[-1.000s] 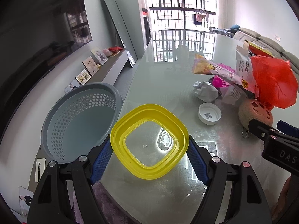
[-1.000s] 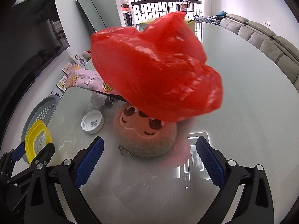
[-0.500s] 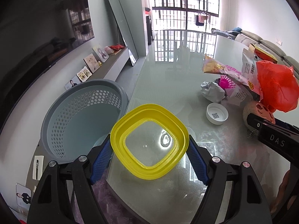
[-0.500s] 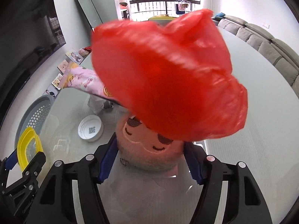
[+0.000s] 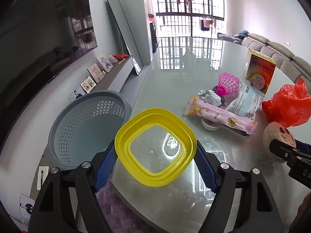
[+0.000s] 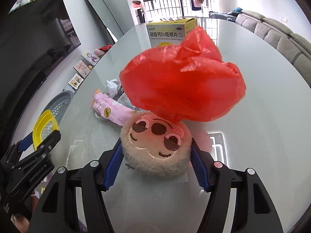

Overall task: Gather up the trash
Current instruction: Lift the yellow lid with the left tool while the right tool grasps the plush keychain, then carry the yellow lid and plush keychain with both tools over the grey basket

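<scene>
My left gripper (image 5: 155, 161) is shut on a yellow plastic lid (image 5: 155, 145) and holds it above the near edge of the glass table (image 5: 184, 68), beside the grey perforated basket (image 5: 85, 126). My right gripper (image 6: 156, 165) is shut on a round plush face toy (image 6: 155, 145) that lies on the table with a red plastic bag (image 6: 182, 85) resting on top of it. The toy (image 5: 278, 134) and the bag (image 5: 287, 106) also show at the right of the left wrist view.
On the table lie a pink snack wrapper (image 5: 219, 116), a white cap (image 5: 209, 125) under it, crumpled paper (image 5: 210, 95), a pink shuttlecock (image 5: 227, 83), a white packet (image 5: 245, 103) and a yellow medicine box (image 5: 259, 69). A sofa (image 6: 272, 29) stands far right.
My right gripper moved forward and closed on the plush toy. My left gripper kept hold of the yellow lid and drew back a little toward the table's near edge.
</scene>
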### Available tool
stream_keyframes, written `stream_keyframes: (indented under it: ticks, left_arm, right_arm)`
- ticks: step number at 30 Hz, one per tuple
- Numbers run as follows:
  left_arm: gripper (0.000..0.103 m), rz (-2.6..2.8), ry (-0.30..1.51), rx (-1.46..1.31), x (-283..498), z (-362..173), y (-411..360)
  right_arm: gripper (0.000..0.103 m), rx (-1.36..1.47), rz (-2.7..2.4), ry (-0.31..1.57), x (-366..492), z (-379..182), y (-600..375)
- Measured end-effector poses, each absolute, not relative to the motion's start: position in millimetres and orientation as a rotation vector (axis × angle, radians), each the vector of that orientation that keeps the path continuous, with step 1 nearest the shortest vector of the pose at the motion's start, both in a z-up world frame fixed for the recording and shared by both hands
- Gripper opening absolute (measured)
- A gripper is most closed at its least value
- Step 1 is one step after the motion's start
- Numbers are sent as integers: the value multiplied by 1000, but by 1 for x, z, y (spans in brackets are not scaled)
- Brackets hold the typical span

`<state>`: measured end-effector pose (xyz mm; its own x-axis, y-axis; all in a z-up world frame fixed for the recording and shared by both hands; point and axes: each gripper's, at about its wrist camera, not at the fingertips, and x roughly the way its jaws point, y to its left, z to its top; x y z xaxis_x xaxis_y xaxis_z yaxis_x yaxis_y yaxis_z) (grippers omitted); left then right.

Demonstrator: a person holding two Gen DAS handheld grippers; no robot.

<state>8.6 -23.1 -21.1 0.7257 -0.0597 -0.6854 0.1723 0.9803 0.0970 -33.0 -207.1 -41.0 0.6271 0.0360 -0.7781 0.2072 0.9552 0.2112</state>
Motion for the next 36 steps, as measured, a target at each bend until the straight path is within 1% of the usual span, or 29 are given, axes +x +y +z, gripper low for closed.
stream_keyframes:
  ticks: [10, 22, 36]
  left_arm:
    - [75, -143, 731, 198, -7, -18, -41]
    - [75, -143, 704, 221, -18, -9, -52]
    - [75, -120, 679, 197, -18, 1, -33]
  right_arm:
    - [63, 358, -187, 855, -76, -35, -247]
    - [63, 358, -278, 730, -103, 0, -284]
    - [63, 294, -128, 733, -75, 6, -216]
